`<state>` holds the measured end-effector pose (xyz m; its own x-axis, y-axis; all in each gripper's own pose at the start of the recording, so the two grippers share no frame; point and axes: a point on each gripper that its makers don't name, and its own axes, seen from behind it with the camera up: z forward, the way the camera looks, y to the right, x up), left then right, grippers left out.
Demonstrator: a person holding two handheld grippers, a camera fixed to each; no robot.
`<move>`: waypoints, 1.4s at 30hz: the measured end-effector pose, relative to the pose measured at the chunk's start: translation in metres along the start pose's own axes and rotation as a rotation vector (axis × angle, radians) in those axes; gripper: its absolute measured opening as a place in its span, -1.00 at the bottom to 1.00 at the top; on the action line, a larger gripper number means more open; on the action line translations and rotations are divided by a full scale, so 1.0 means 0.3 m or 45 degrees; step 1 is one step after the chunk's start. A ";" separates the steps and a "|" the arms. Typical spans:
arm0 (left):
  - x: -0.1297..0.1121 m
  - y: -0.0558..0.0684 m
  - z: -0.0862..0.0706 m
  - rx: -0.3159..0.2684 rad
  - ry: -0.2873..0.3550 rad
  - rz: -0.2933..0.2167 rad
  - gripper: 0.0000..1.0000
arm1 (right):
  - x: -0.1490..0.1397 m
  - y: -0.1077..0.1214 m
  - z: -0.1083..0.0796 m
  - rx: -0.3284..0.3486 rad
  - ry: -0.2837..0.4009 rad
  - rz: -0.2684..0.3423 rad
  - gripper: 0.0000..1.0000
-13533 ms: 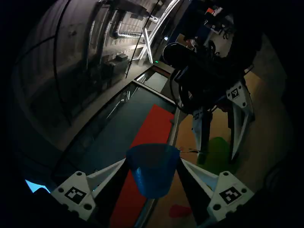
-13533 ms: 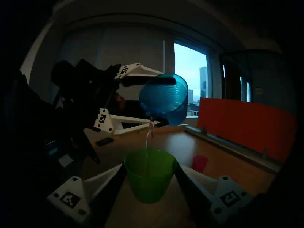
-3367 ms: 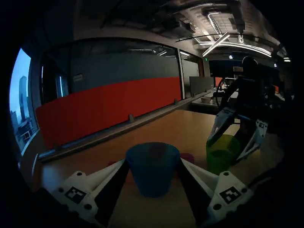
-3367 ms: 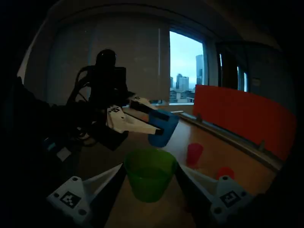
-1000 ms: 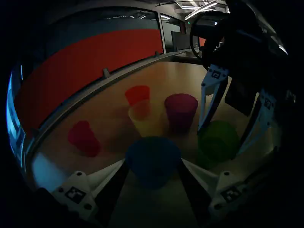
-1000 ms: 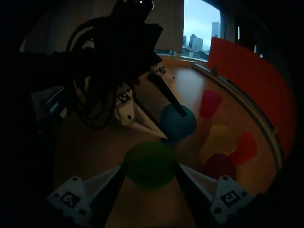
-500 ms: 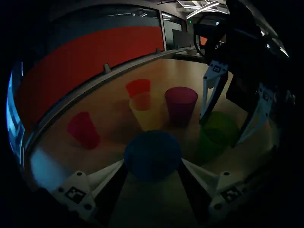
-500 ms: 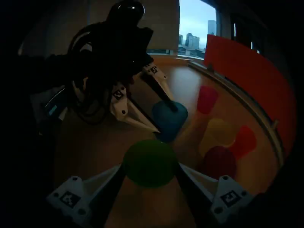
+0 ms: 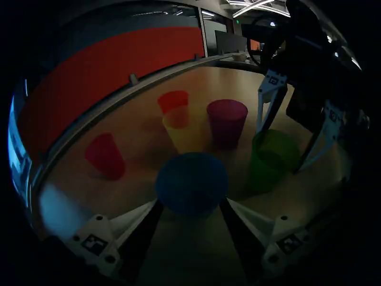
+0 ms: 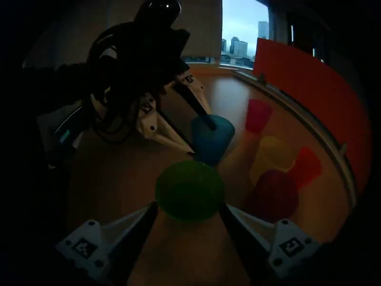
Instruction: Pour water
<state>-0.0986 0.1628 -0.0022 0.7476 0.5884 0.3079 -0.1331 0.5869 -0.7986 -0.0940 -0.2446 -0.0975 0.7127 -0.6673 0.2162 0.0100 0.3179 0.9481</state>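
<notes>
My left gripper is shut on a blue cup, held upright low over the wooden table. My right gripper is shut on a green cup, also upright and low. In the left gripper view the green cup stands to the right between the right gripper's white fingers. In the right gripper view the blue cup sits just beyond the green one, gripped by the left gripper. Whether either cup touches the table I cannot tell.
Several other cups stand close behind: magenta, yellow, orange and red. A red partition runs along the table's far edge. A dark hand and cables are behind the left gripper.
Over the last second both cups came down towards the table beside the cup group. 13.5 s ago the blue cup was tipped, pouring water into the green one; now it is upright.
</notes>
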 end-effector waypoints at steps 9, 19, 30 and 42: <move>-0.060 -0.021 -0.067 0.046 -0.050 0.010 0.72 | -0.046 -0.006 -0.058 -0.039 -0.003 0.009 0.99; -0.085 -0.047 -0.193 0.130 -0.036 -0.016 0.72 | -0.090 -0.008 -0.142 -0.110 0.029 0.048 0.99; -0.124 -0.053 -0.320 0.210 -0.004 -0.063 0.72 | -0.101 -0.014 -0.248 -0.177 0.089 0.081 0.99; -0.115 -0.059 -0.379 0.251 0.045 -0.113 0.72 | -0.068 -0.011 -0.300 -0.221 0.176 0.132 0.99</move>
<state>-0.0480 0.0689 -0.0574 0.7840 0.5119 0.3512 -0.1881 0.7350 -0.6515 -0.0453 -0.1715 -0.1262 0.8055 -0.5303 0.2646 0.0437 0.4984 0.8658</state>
